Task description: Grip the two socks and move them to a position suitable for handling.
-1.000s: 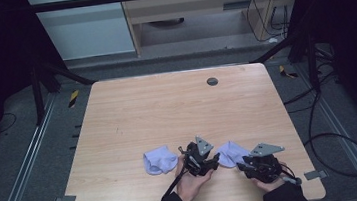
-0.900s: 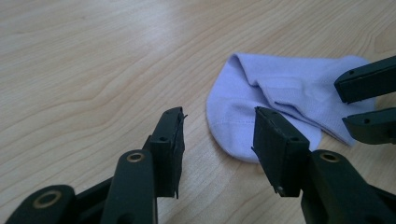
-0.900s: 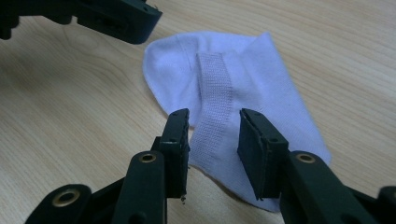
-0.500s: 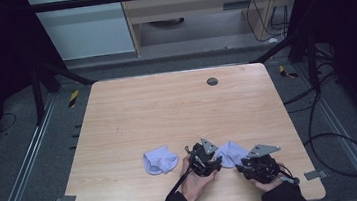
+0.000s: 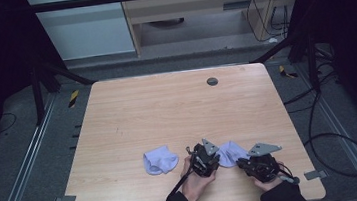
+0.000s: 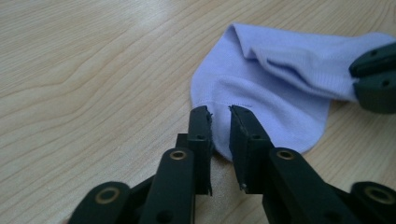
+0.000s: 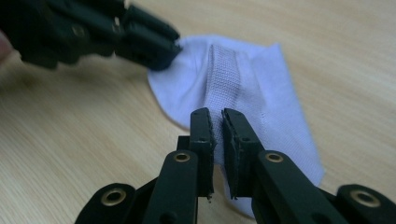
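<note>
Two pale purple socks lie near the table's front edge. One sock (image 5: 160, 160) rests alone at the left. The other sock (image 5: 229, 151) lies flat between my two grippers. My left gripper (image 5: 217, 160) sits at that sock's (image 6: 280, 84) left edge. Its jaws (image 6: 219, 114) have just been closing and stand a narrow gap apart, with the hem between them. My right gripper (image 5: 240, 161) comes in from the right. Its jaws (image 7: 217, 116) have just been closing too and pinch a ridge of the sock (image 7: 261, 84).
The wooden table (image 5: 167, 111) has a small dark round disc (image 5: 212, 81) near its far edge. Bare wood stretches behind the socks. Metal frame rails and cables run along the floor on both sides.
My left gripper has edged slightly right, up to the sock between my hands. The right hand has stayed put and both socks lie where they were.
</note>
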Demonstrator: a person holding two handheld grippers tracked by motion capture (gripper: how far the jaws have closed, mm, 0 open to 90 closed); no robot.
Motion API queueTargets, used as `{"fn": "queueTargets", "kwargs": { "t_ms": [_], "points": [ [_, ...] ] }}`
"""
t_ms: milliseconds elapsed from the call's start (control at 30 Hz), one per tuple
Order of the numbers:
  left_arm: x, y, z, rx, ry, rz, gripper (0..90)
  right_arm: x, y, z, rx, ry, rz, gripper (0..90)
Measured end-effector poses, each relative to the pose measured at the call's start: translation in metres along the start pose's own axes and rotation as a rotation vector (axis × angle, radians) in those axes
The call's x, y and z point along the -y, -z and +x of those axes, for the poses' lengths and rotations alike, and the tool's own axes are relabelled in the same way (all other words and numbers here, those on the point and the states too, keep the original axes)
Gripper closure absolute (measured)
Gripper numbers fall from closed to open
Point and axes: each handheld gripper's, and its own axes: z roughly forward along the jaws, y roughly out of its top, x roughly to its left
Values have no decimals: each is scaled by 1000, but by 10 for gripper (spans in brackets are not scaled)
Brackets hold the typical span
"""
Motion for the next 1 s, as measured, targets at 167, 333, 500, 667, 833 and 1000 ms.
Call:
{"fn": "queueTargets", "kwargs": {
  "t_ms": [167, 333, 500, 667, 833, 1000],
  "points": [
    [0, 0, -1, 4, -2, -2, 862, -5, 9, -4, 15, -37, -95, 829],
    [1, 2, 1, 18, -2, -9, 883, -10, 16, -10, 40, -76, -172, 829],
    [3, 9, 3, 31, -11, -12, 888, -15, 17, -17, 66, -118, -210, 827],
    [6, 15, 7, 35, -29, -9, 889, -20, 10, -25, 103, -149, -207, 825],
    [9, 18, 14, 45, -25, 1, 890, -22, 5, -31, 142, -176, -186, 823],
    [9, 21, 17, 44, -31, 5, 890, -21, 4, -39, 186, -205, -172, 819]
  ]
}}
